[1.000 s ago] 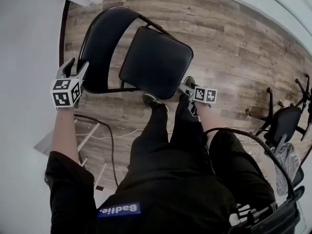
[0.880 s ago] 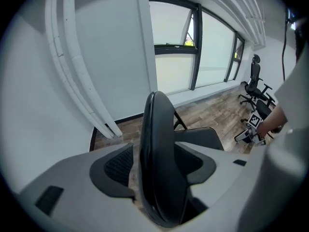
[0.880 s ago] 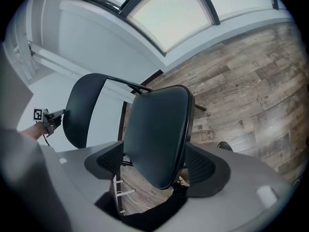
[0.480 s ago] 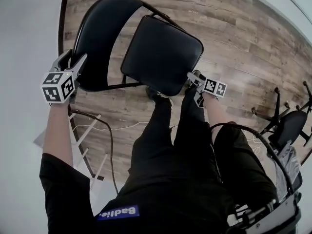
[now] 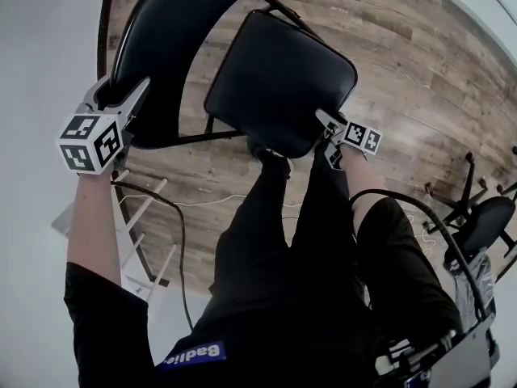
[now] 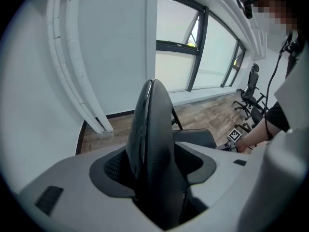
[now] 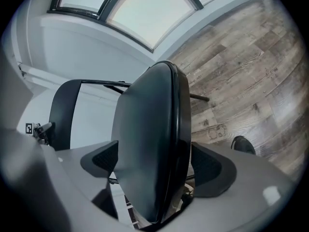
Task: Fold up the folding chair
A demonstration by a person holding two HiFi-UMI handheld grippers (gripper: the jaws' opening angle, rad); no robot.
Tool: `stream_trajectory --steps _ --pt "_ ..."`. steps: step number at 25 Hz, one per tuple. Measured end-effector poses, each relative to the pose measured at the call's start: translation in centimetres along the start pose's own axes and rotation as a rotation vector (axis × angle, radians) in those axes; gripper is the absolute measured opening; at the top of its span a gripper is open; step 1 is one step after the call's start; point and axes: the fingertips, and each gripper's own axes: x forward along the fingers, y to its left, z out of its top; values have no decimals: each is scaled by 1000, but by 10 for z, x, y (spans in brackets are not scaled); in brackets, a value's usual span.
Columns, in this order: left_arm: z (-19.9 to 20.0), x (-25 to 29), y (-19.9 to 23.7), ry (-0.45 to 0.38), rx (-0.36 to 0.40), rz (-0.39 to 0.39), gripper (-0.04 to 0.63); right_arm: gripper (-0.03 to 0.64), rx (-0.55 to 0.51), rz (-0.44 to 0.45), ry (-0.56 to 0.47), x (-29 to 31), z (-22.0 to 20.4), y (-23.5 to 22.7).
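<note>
The black folding chair stands in front of me, its backrest (image 5: 161, 47) at the upper left and its seat (image 5: 279, 79) tipped up beside it. My left gripper (image 5: 123, 91) straddles the backrest's near rim. In the left gripper view the backrest (image 6: 152, 129) stands edge-on between the jaws of the left gripper (image 6: 154, 166). My right gripper (image 5: 327, 132) is at the seat's near right corner. The seat (image 7: 145, 144) fills the gap of the right gripper (image 7: 154, 161). Both grippers' jaws have just been opening and stand wide, and no pad visibly presses.
My legs and a shoe (image 5: 271, 153) are right below the seat. A white wall (image 5: 40, 55) runs along the left, with a white rack (image 5: 141, 241) and a cable (image 5: 182, 225) at its foot. An office chair (image 5: 485, 225) stands at the right, and windows (image 6: 178, 62) are behind.
Both grippers have sunk and the chair looms larger in the head view. The right gripper has gone from beside the seat's corner to astride it. The left has stayed on the backrest rim.
</note>
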Motion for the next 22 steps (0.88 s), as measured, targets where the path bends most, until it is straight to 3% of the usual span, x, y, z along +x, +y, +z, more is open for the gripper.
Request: stream_trajectory --steps 11,17,22 --pt "-4 7 9 33 11 44 252 437 55 76 37 44 -7 -14" --pt "-3 4 9 32 -43 24 209 428 180 128 -15 39 -1 -16" --pt "5 -1 1 36 -52 19 199 416 160 127 -6 29 -1 -9"
